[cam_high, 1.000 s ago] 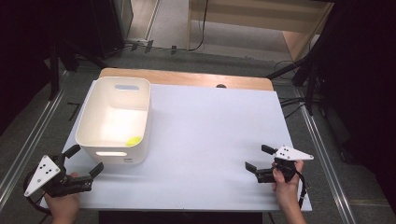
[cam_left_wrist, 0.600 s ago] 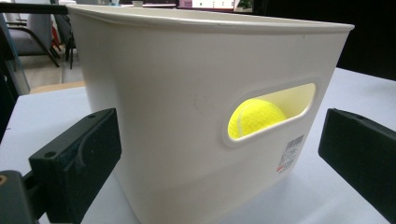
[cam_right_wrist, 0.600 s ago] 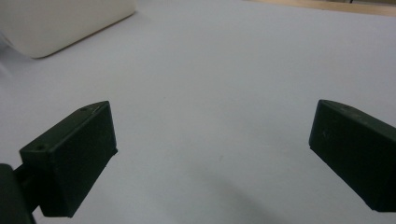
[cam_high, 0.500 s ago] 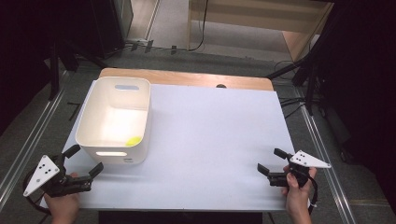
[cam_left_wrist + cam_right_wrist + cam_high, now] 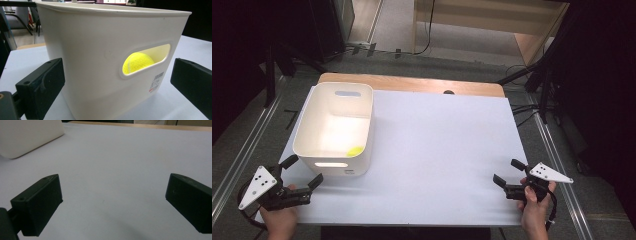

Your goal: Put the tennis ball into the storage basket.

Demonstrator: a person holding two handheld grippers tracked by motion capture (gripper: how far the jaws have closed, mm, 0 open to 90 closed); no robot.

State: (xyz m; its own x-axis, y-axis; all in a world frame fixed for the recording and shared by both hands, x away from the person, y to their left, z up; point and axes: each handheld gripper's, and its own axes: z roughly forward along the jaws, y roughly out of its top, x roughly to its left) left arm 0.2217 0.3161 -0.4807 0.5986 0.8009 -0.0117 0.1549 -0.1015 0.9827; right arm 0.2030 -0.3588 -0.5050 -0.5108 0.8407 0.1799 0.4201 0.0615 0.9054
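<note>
By bin (image 5: 333, 131): L tool (image 5: 303, 172) wide open, empty, w/o contact.

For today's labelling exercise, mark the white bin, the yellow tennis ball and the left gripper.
white bin (image 5: 362, 127): high view, on its right rim.
yellow tennis ball (image 5: 137, 62): left gripper view, on its felt behind the handle slot.
left gripper (image 5: 305, 172): high view, midway between its fingertips.

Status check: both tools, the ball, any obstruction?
Left tool open, facing the white bin. Right tool open, empty, over the table. Yellow ball inside the bin. Nothing in the way.
</note>
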